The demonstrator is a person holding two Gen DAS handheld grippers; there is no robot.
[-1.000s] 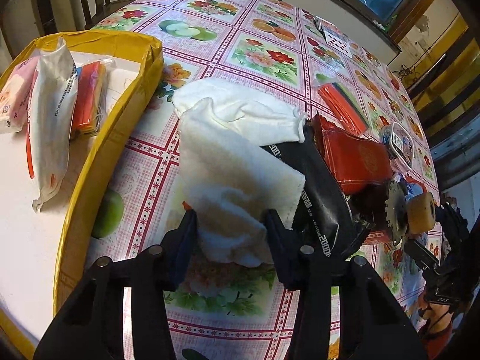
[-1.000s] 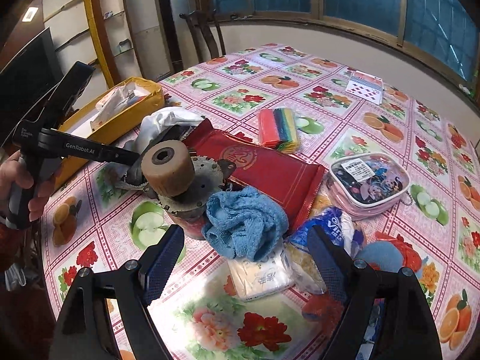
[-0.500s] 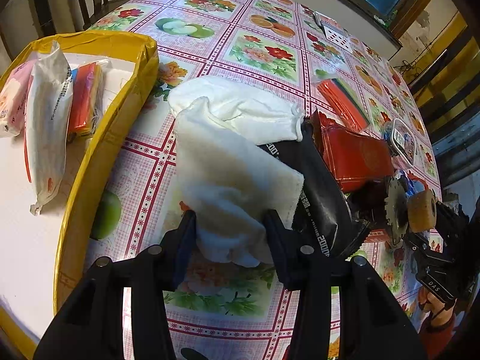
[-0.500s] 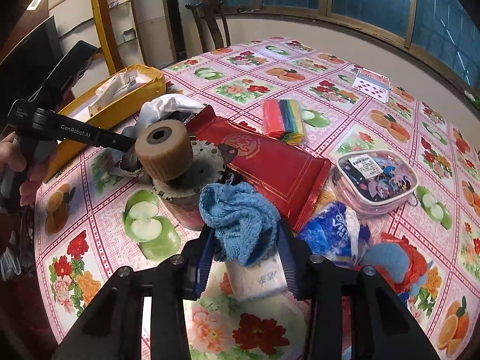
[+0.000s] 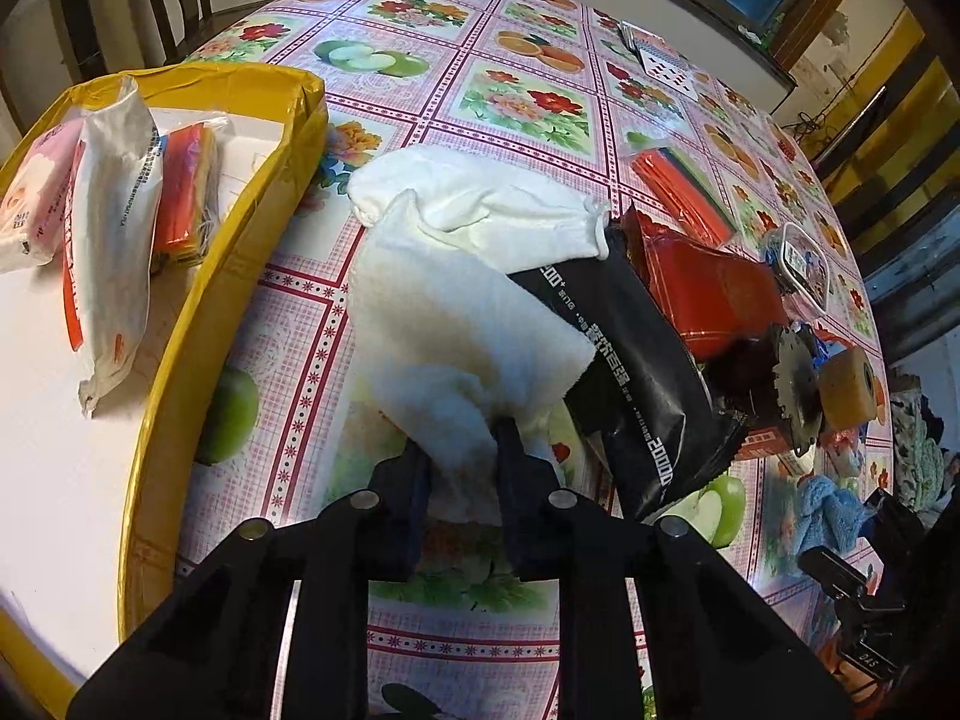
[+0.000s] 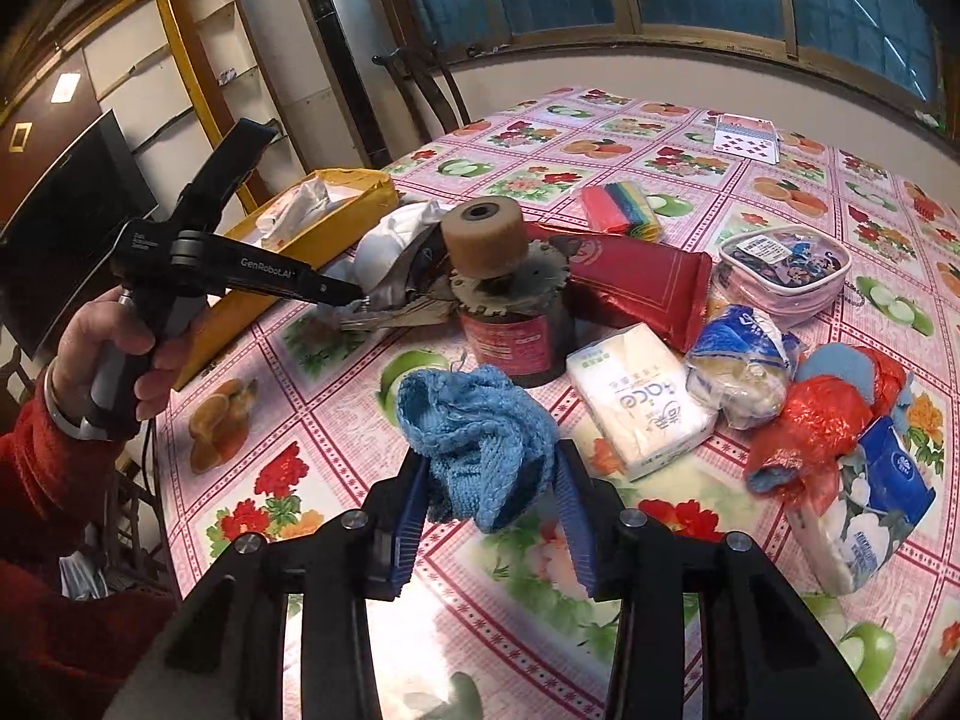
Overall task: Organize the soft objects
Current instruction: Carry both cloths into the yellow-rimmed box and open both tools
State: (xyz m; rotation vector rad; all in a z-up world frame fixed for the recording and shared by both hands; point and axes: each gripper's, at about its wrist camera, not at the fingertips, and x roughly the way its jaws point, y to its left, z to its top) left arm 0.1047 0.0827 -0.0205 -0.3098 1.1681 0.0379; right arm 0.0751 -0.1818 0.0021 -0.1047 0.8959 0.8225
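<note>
The left claw (image 5: 463,468) was clamped on the near end of a crumpled white terry towel (image 5: 456,300), whose far part lay draped over the table (image 5: 528,96) with its pink fruit-and-flower oilcloth. To the towel's left sat a shallow yellow cardboard tray (image 5: 180,360) holding a white plastic tissue pack (image 5: 111,240) and a flat orange packet (image 5: 186,192). Just right of the towel, and touching it, lay a black foil pouch with white print (image 5: 636,384), with a red glossy bag (image 5: 708,294) beyond it.

The right claw (image 6: 489,516) was closed on a bunched blue knitted cloth (image 6: 474,432), held between its blue-padded fingers (image 6: 408,516) just above the oilcloth. Beyond the cloth stood a red-labelled dark can (image 6: 510,336) topped by a toothed metal disc and a tan cylindrical roller (image 6: 486,237). To the right lay a white tissue pack printed "face" (image 6: 642,402), a blue-and-white plastic bag (image 6: 744,366) and a crumpled red plastic bag (image 6: 810,426). At far left, a hand (image 6: 120,348) in a red sleeve gripped the handle of the left tool.
</note>
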